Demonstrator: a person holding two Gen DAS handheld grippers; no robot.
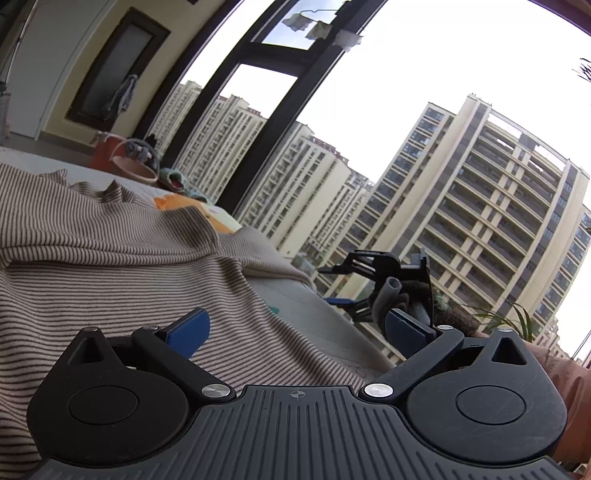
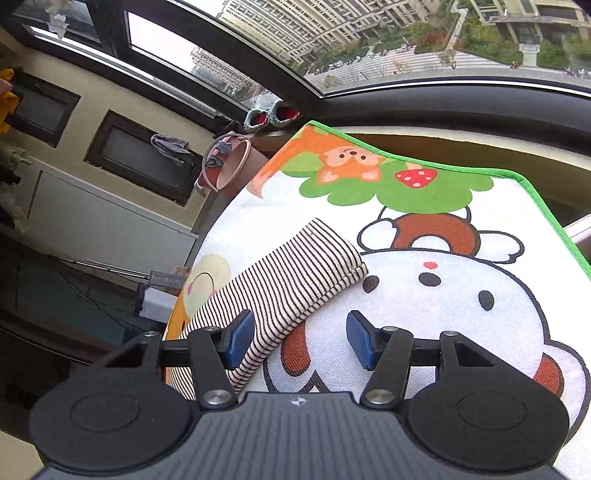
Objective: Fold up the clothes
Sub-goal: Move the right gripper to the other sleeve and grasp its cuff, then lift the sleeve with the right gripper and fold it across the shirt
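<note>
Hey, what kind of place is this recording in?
Probably a high-rise apartment's window nook or enclosed balcony: tower blocks outside, laundry clipped overhead, and a striped garment on a cartoon mat.

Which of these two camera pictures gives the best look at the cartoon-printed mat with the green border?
The right wrist view: the cartoon-printed mat with the green border fills it, showing animals, mushroom and edge. The left wrist view shows only an orange patch beyond the brown-and-cream striped garment.

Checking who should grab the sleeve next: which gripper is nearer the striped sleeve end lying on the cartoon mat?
Right. The right gripper hovers open at the sleeve; the left gripper is open over the shirt's body.
</note>
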